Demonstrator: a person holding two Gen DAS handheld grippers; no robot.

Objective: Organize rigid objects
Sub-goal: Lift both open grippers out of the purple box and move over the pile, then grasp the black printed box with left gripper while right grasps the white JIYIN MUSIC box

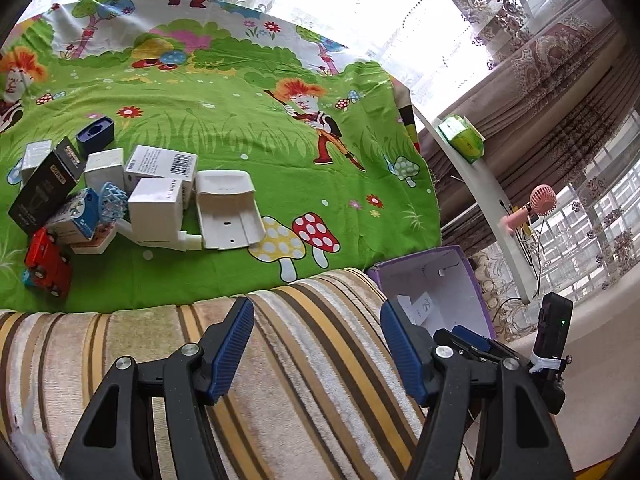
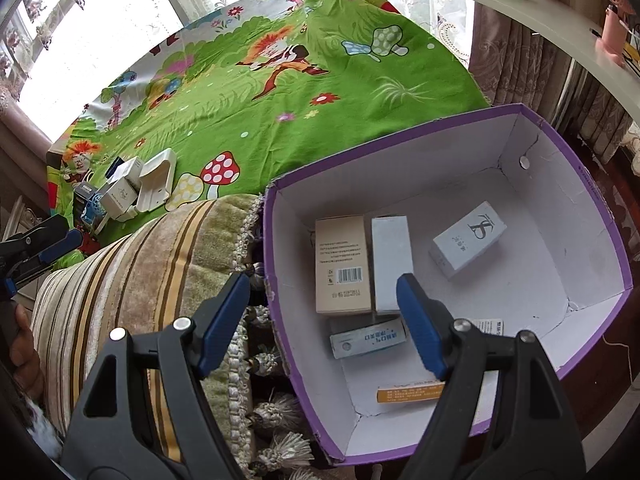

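Over the purple-rimmed box (image 2: pixel 592 184), the right gripper (image 2: pixel 324 320) is held, fingers apart and empty, as is the left gripper (image 1: pixel 316 348); the leaning black carton (image 1: pixel 44 188) could be toppled by a careless reach into the pile.

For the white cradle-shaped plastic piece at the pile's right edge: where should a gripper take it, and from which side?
Likely best across the white plastic piece's raised, boxy far end, the jaws closing on its two side walls. Come from above and from its right, where only bare green cloth lies; small boxes crowd its left. The sloped near end looks thin and probably harder to pinch.
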